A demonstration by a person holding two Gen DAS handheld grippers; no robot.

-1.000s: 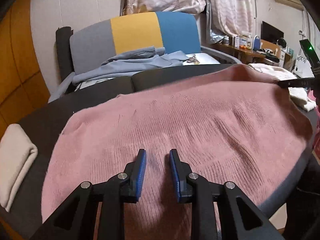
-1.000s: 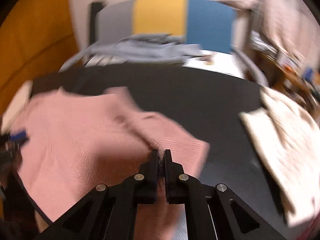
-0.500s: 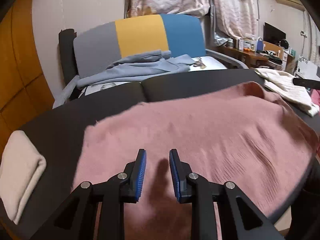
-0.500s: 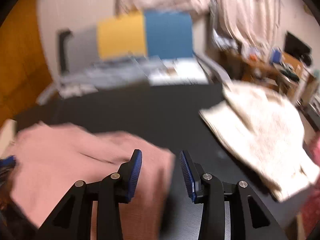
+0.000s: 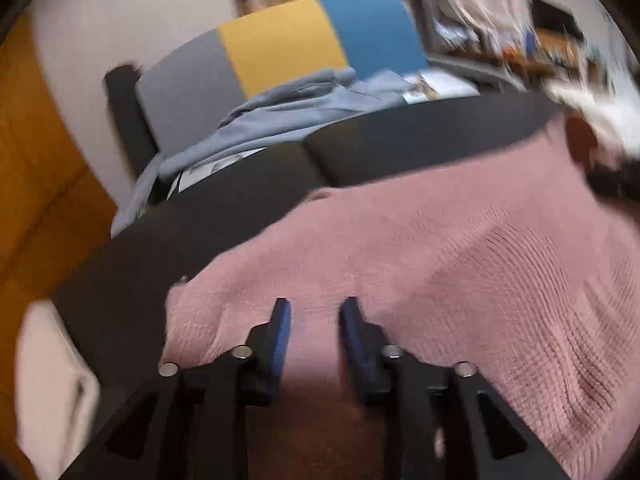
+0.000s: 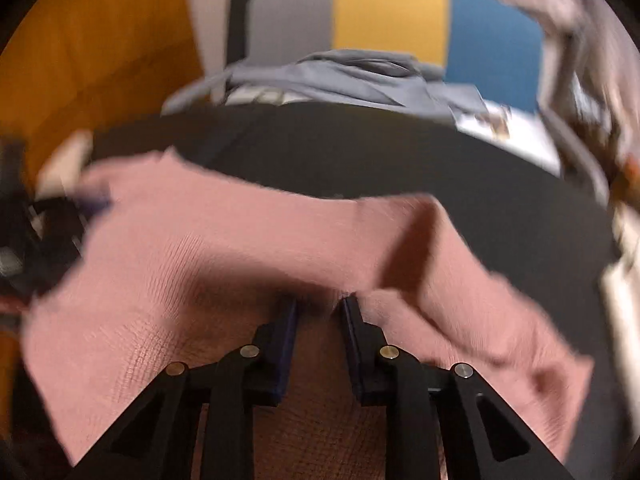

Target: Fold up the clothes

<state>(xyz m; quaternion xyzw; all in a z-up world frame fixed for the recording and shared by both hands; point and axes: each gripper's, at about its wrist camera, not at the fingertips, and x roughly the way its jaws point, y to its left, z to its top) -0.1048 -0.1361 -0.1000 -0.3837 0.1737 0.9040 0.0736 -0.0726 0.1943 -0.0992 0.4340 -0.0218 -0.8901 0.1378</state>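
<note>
A pink knit garment (image 5: 440,256) lies spread on the dark round table (image 5: 400,144). My left gripper (image 5: 314,316) is open, its blue-padded fingers low over the garment's near left part. In the right wrist view the same pink garment (image 6: 208,256) has a raised fold near its middle. My right gripper (image 6: 318,306) is open with pink cloth between and under its fingers, near that fold. The left gripper shows as a dark blur at the left edge of the right wrist view (image 6: 36,220).
A folded cream cloth (image 5: 52,380) lies at the table's left edge. A white knit garment (image 5: 592,108) lies at the far right. Behind the table stands a grey, yellow and blue chair (image 5: 280,44) with grey-blue clothes (image 5: 288,104) on it.
My right gripper opened, letting go of the pink cloth, swung right, then came back over the garment. My left gripper stayed open and shifted toward the garment's left edge.
</note>
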